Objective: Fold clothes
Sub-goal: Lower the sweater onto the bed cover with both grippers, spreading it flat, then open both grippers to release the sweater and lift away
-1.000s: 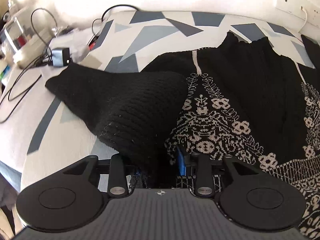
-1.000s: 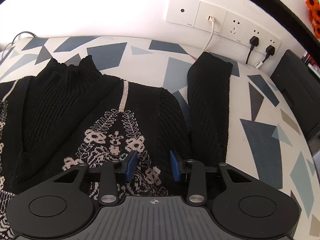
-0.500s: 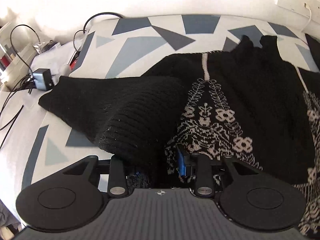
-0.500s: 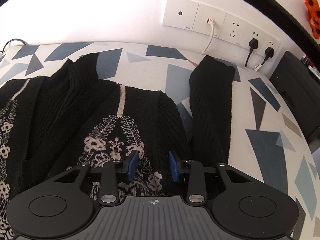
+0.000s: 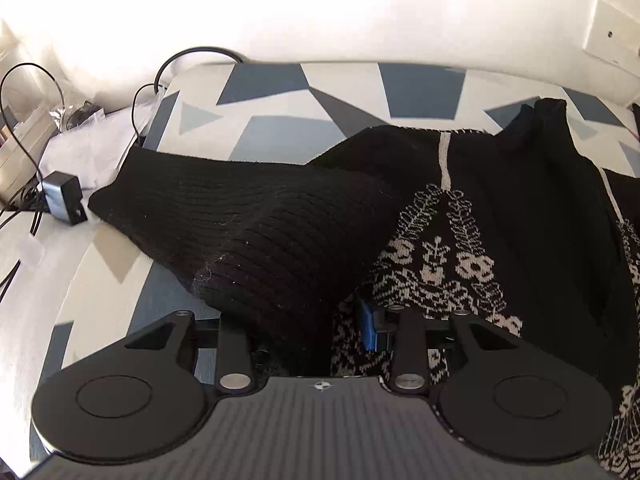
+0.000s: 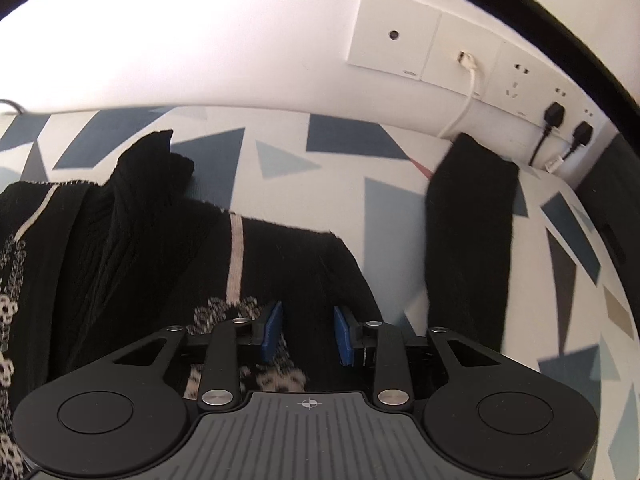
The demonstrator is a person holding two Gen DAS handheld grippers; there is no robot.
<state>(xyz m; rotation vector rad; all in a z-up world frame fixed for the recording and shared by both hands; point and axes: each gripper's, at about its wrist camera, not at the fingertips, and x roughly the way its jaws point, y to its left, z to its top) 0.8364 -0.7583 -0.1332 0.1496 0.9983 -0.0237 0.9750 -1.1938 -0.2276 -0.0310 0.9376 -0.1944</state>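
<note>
Left tongs (image 5: 310,336) pinch ribbed black sleeve (image 5: 256,236) — right tongs (image 6: 307,334) agape.

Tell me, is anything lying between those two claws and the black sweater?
Nothing visible. The sweater already lies between the fingers of both: the left hand-held gripper at the sleeve, the right hand-held gripper at the body.
</note>
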